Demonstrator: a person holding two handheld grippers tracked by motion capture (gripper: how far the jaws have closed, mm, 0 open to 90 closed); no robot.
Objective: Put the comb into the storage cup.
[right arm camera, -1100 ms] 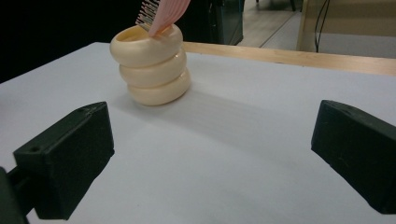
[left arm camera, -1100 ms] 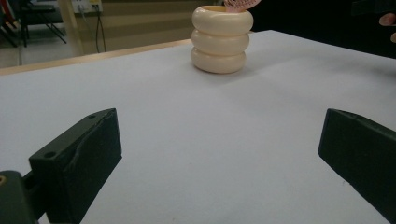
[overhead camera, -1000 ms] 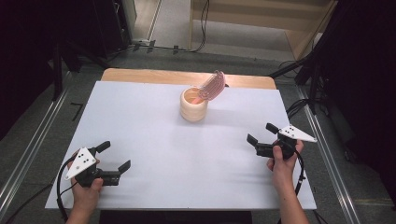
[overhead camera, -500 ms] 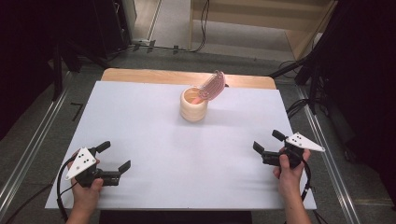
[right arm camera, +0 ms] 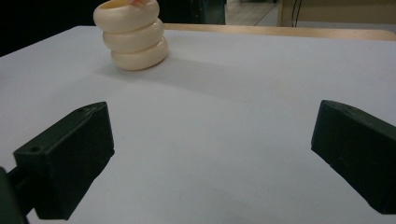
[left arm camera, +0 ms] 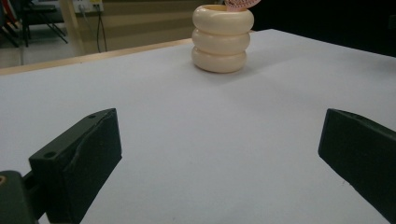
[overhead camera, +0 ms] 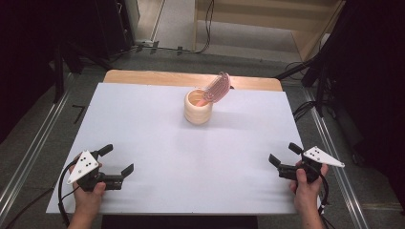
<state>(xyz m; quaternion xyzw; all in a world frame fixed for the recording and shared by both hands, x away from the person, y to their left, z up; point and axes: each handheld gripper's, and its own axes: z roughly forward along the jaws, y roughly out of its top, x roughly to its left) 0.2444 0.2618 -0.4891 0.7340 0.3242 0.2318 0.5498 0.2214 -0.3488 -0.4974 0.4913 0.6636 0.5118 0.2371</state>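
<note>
The white worktop is carrying one cream ribbed cup near its far middle, a pink comb leaning out of it. Over the last second the right tongs have been drawing back toward the near right edge (likely retreating after placing), while the left tongs are staying put. Both are gaping empty, well apart from the cup.

1 ribbed cream cup, 1 pink comb in it, 2 tongs: left, right.
</note>
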